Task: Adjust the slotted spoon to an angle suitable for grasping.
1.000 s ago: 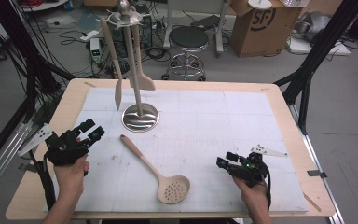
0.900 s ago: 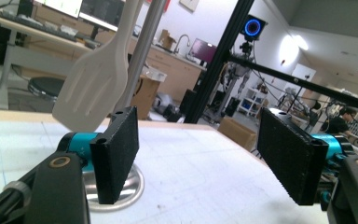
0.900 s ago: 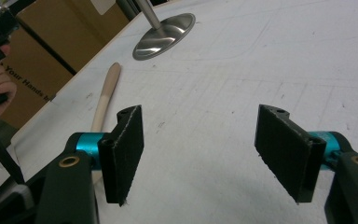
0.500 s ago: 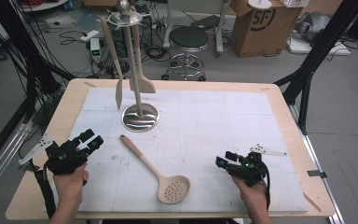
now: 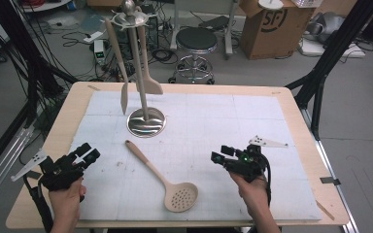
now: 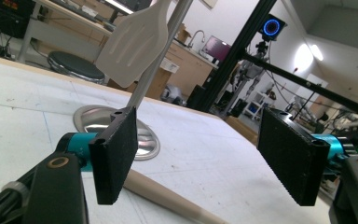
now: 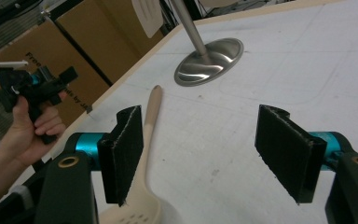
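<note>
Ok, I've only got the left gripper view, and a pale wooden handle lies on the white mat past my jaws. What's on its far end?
Observer: A round perforated bowl. It is a beige slotted spoon lying flat.
Operator: Is the right gripper holding anything?
Observer: No, the right gripper is open and empty, to the right of the spoon.
Operator: What else hangs on the stand?
Observer: Besides the flat beige spatula, a narrow beige utensil hangs on the steel stand.
</note>
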### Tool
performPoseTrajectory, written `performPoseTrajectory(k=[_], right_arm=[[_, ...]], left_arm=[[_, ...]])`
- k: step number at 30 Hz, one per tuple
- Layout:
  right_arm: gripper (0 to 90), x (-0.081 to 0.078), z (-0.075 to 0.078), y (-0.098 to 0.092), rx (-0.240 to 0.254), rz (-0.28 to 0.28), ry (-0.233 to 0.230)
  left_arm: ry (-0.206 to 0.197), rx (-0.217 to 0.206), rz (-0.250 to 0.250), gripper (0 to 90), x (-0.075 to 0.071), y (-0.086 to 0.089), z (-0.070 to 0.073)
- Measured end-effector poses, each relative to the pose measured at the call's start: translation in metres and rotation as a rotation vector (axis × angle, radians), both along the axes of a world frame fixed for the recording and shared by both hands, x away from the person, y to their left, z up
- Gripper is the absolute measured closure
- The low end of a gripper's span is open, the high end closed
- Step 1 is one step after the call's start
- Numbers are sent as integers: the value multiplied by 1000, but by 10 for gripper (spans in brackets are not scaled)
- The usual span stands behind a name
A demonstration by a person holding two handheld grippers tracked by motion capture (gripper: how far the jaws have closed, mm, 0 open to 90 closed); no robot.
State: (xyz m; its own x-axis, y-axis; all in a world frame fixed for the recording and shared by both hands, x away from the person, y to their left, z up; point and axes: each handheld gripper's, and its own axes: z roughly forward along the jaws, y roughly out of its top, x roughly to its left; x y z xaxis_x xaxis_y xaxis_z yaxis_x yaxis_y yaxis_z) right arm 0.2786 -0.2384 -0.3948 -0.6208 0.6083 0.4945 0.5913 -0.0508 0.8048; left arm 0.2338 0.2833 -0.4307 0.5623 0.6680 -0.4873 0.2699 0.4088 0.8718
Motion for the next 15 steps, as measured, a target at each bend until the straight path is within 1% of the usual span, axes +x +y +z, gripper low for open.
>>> performPoseTrajectory(k=[2, 3, 5, 6, 9, 12, 14, 15], right_arm=[[323, 4, 2, 6, -1, 9, 2], [324, 5, 2, 10, -4, 15, 4], [325, 8, 4, 18, -8, 26, 14], [324, 10, 4, 21, -12, 33, 14], [327, 13, 5, 31, -17, 44, 21], [330, 17, 5, 38, -28, 54, 29], [334, 19, 6, 42, -27, 58, 41], [343, 20, 6, 43, -29, 61, 41]], left_arm=[[1, 23, -1, 296, 0, -2, -1], [-1, 28, -4, 296, 0, -3, -1], [-6, 29, -8, 296, 0, -5, 0], [-6, 35, -8, 296, 0, -5, -1], [-3, 37, -13, 296, -1, -6, -1], [-5, 45, -15, 296, -1, -6, -2], [-3, 55, -13, 296, 0, -7, -2], [-1, 52, -12, 296, 0, -7, -2]])
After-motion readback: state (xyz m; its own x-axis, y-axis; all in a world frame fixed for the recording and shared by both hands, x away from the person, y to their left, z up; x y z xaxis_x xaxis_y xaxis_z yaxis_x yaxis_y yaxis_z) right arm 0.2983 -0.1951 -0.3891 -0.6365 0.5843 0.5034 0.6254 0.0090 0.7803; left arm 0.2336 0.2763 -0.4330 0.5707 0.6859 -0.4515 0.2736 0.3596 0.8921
